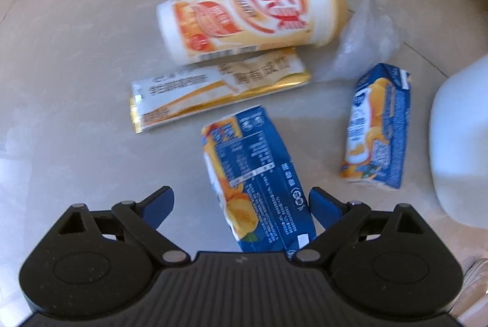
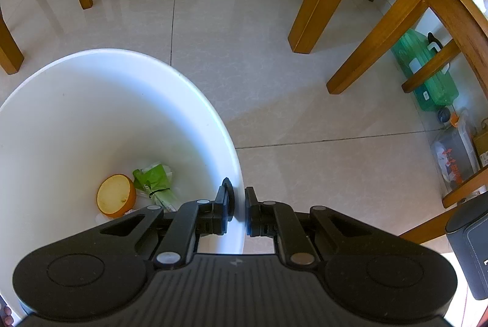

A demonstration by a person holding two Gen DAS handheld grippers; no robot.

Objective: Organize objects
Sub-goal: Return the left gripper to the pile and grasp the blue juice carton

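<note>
Left tongs (image 1: 241,205): spread wide, nothing gripped, straddling the near blue carton (image 1: 259,190), apparently lined up for a pick.
Right tongs (image 2: 239,206): clamped on the white bin's rim (image 2: 213,113), seemingly to steady it.
Litter: cup (image 1: 250,10), wrapper (image 1: 213,92) and second carton (image 1: 376,126) scattered on the floor (image 1: 76,52).
Bin: orange half (image 2: 116,195) already inside.

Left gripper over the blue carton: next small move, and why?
Probably ease straight down and close. The left gripper is open with the nearest blue carton lying on the floor between its fingers, pads not yet touching. The right gripper is shut on the white bin's rim, so the bin looks steadied for a drop.
</note>
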